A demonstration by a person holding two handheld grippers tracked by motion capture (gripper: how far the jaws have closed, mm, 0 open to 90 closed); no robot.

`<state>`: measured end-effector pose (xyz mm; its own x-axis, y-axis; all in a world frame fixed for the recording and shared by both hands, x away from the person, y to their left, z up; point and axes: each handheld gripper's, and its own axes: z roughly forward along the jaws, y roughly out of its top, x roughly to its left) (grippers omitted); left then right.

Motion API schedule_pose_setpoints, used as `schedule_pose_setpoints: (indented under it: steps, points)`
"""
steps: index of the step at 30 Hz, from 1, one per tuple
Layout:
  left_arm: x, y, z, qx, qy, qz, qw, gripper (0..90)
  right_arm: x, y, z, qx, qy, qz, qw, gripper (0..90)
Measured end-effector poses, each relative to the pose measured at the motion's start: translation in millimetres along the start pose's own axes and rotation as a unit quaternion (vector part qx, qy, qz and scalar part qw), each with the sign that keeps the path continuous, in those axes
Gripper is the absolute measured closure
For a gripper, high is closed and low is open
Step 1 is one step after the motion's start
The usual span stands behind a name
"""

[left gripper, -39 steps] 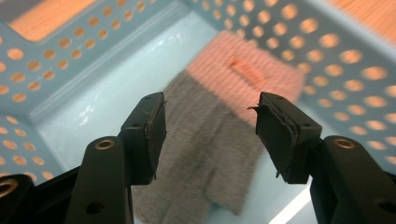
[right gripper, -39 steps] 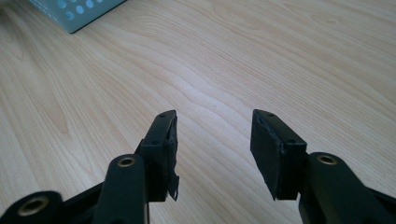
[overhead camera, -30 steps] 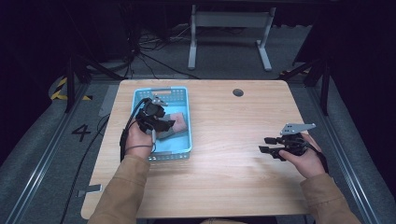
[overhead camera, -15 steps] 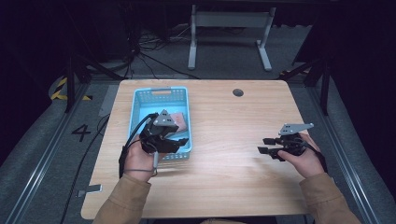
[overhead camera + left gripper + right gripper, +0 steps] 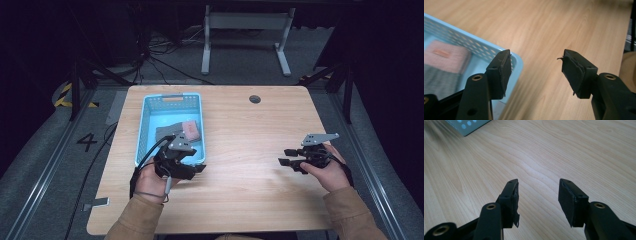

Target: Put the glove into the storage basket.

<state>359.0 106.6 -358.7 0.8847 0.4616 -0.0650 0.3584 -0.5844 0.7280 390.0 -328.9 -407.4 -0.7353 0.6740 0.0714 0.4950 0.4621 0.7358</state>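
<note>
A perforated blue plastic basket (image 5: 145, 130) on the wood-grain worktop (image 5: 250, 135) holds folded pink cloth (image 5: 191, 129) and grey cloth (image 5: 167, 133). The left gripper (image 5: 198, 168), jaws just opening and empty, sits at its near corner; the right gripper (image 5: 285, 156) gapes empty.

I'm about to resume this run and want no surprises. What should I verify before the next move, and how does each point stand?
1. Left gripper holds nothing: ok, jaws apart with bare wood between them; they have just been opening.
2. Right gripper holds nothing: ok, jaws open over bare table.
3. Pink item inside the blue basket: ok.
4. Grey cloth inside the basket: ok, beside the pink item.
5. Left gripper outside the basket: ok, at its near corner.
6. Whether anything lies under the cloth: cannot tell.
</note>
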Motion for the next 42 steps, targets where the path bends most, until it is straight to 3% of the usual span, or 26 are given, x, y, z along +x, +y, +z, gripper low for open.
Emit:
schedule_pose_setpoints:
  steps: [1,2,12,20,26,31,37,42]
  points:
    - [0.3,-7.2,5.5,-0.005,-0.017,0.001,0.9998,41.1,-0.1,-0.2,-0.7,0.0,-0.001,0.0,1.0,51.4]
    - [0.4,-10.5,7.5,-0.008,-0.022,0.001,0.9997,40.7,-0.2,-0.4,-0.7,0.0,-0.001,-0.001,1.0,51.3]
    - [-12.5,-34.0,26.8,-0.02,-0.027,0.017,0.9993,39.7,-1.5,-3.4,-0.1,0.006,0.0,0.001,1.0,51.1]
    - [-17.7,-53.6,46.1,-0.041,-0.034,-0.005,0.9986,37.5,-1.7,-6.0,2.7,0.011,0.001,0.003,0.9999,50.9]
    - [-18.3,-66.3,63.7,-0.029,-0.024,0.006,0.9993,36.6,0.2,-8.4,9.5,0.021,0.004,0.002,0.9998,50.9]
    - [-20.0,-69.9,73.5,-0.002,-0.017,0.02,0.9997,35.6,0.7,-11.4,17.8,0.035,0.006,0.001,0.9994,50.8]
    - [-15.3,-72.9,75.5,0.008,-0.018,0.01,0.9998,35.2,-2.8,-18.1,25.9,0.049,0.006,0.005,0.9988,50.8]
    - [-16.2,-71.9,75.4,0.003,-0.016,0.009,0.9998,35.2,-2.7,-20.5,28.2,0.053,0.004,0.004,0.9986,49.9]
